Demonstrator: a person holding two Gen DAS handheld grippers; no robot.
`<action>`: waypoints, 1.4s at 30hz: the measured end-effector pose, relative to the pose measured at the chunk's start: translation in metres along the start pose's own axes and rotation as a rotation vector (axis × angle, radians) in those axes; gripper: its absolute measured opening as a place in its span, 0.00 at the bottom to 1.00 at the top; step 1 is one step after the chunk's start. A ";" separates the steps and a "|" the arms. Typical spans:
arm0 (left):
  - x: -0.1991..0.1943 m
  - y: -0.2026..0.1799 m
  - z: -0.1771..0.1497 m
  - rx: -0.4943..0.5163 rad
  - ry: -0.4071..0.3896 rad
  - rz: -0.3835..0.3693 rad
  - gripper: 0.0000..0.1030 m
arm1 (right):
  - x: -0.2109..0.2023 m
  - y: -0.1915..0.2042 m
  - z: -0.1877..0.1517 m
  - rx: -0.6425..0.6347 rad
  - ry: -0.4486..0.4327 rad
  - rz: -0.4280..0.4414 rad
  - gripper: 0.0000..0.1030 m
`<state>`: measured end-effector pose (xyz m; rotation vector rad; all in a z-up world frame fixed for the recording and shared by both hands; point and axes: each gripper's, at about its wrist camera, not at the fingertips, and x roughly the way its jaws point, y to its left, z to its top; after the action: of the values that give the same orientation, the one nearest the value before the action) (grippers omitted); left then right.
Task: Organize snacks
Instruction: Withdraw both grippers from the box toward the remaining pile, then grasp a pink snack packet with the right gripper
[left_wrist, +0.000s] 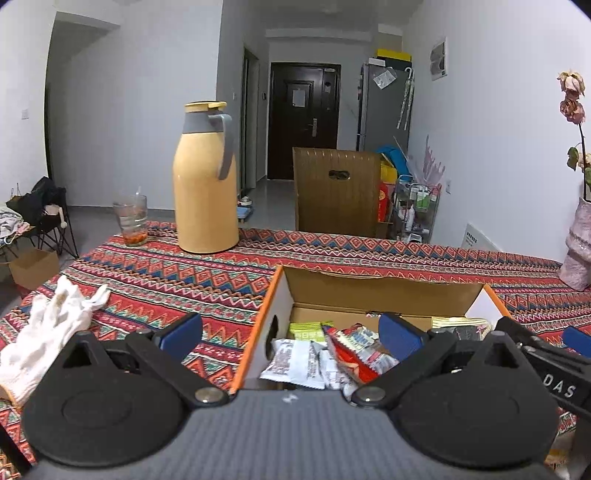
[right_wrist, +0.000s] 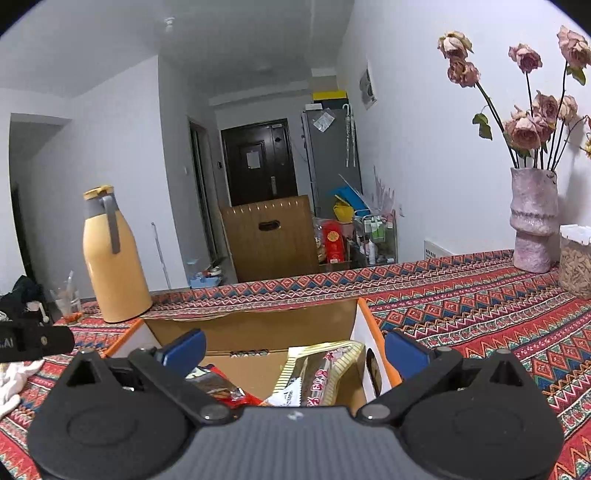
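Two wide-open hand-held grippers (left_wrist: 290, 332) above boxed snacks (left_wrist: 325, 354)

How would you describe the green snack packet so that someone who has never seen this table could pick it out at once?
Find the open cardboard box with orange edges on the patterned tablecloth. Inside it, at the back left, lies the green packet; its neighbours are white and red.

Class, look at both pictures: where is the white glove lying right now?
The white glove lies on the patterned tablecloth at the left view's left edge, left of the snack box.
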<state>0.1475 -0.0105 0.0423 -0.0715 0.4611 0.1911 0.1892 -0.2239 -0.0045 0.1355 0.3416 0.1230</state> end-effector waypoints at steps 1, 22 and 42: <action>-0.003 0.002 -0.001 0.003 0.003 0.003 1.00 | -0.003 0.000 0.000 0.001 0.008 0.011 1.00; -0.055 0.060 -0.067 0.018 0.126 0.011 1.00 | -0.074 0.014 -0.079 -0.050 0.255 0.089 1.00; -0.082 0.080 -0.122 0.061 0.179 -0.035 1.00 | -0.093 0.031 -0.137 -0.129 0.343 -0.006 1.00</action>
<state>0.0067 0.0402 -0.0316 -0.0368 0.6431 0.1362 0.0522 -0.1914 -0.0971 -0.0161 0.6747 0.1619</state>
